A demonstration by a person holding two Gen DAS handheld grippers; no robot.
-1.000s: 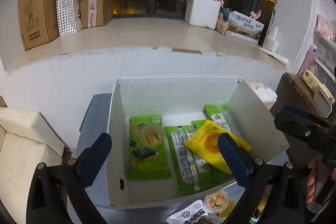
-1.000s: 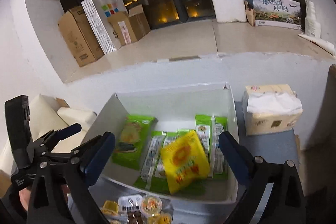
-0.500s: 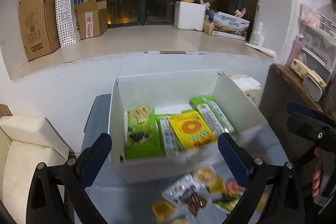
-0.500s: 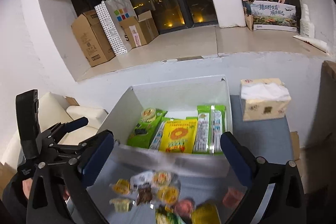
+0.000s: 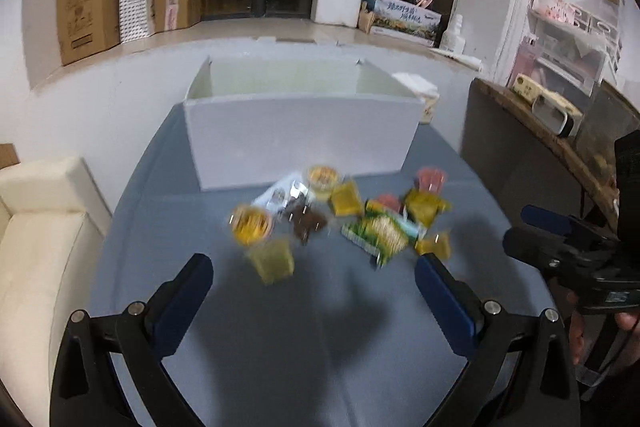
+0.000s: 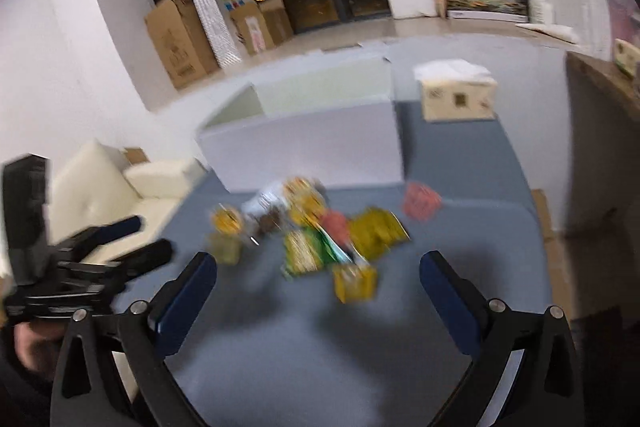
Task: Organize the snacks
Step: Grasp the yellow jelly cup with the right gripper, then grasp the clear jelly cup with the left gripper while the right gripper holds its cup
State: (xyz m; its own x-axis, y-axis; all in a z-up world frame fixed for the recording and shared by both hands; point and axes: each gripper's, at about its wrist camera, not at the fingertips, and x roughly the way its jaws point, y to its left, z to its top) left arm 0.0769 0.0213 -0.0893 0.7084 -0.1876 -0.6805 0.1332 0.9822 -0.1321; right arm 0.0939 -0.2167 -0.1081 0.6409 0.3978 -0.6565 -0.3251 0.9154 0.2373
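Observation:
A white open box (image 5: 298,139) (image 6: 316,147) stands at the far side of a grey-blue table (image 5: 280,339) (image 6: 320,339). Its contents are hidden behind the near wall. In front of it lies a blurred heap of several small snacks: yellow jelly cups (image 5: 251,223), a brown packet (image 5: 305,221), a green packet (image 5: 378,237) (image 6: 308,253), yellow packets (image 6: 376,231) and pink cups (image 5: 430,179) (image 6: 420,201). My left gripper (image 5: 314,291) is open and empty, short of the heap. My right gripper (image 6: 318,287) is open and empty too, just before a yellow packet (image 6: 355,283).
A tissue box (image 6: 456,95) stands right of the white box. A cream sofa (image 5: 36,227) lies left of the table, a dark wooden shelf (image 5: 560,131) to its right. Cardboard boxes (image 5: 86,3) line the window ledge behind.
Both grippers have pulled back and dropped lower from above the box. The box's inside has gone out of sight and the snack heap on the table now fills the middle.

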